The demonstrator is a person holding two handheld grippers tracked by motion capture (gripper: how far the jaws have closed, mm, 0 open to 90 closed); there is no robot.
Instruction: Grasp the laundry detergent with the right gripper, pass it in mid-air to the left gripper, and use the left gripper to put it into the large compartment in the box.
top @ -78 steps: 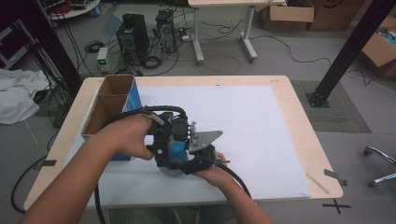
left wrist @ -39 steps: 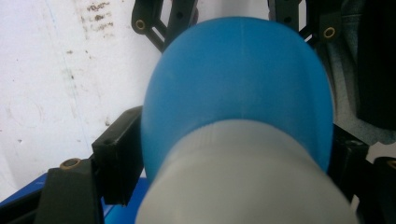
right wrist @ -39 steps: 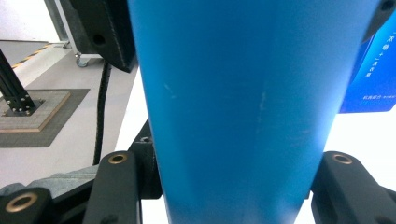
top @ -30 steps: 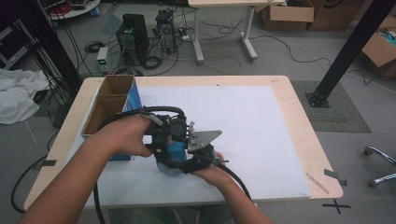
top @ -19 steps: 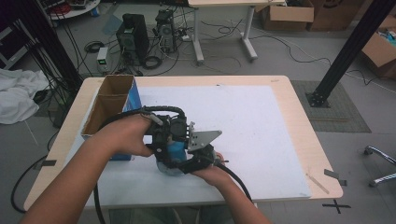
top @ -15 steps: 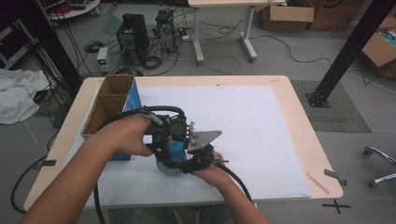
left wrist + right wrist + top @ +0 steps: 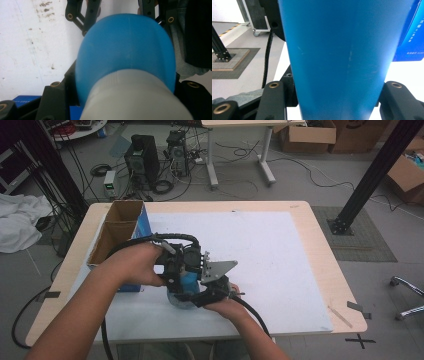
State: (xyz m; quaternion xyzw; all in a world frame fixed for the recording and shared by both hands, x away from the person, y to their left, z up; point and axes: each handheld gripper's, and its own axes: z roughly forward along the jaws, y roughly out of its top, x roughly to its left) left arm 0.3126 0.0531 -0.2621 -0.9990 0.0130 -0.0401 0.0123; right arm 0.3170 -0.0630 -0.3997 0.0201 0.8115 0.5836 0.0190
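Observation:
A blue bottle [image 7: 186, 284] with a white cap is held between both grippers above the near middle of the table. In the left gripper view its rounded blue body [image 7: 125, 45] swells behind the white cap [image 7: 135, 97], which sits between the black jaws. My left gripper [image 7: 176, 266] has just been closing and is shut on that cap. In the right gripper view the tapering blue body [image 7: 337, 57] stands between the jaws. My right gripper [image 7: 202, 292] is shut on it from the near side. Its links [image 7: 85, 15] reach in beyond the bottle.
An open cardboard box [image 7: 120, 227] with a blue side [image 7: 412, 37] stands at the table's left, just beside my left hand. A white sheet [image 7: 270, 250] covers most of the wooden table [image 7: 330, 270]. Computers, cables and boxes lie on the floor beyond.

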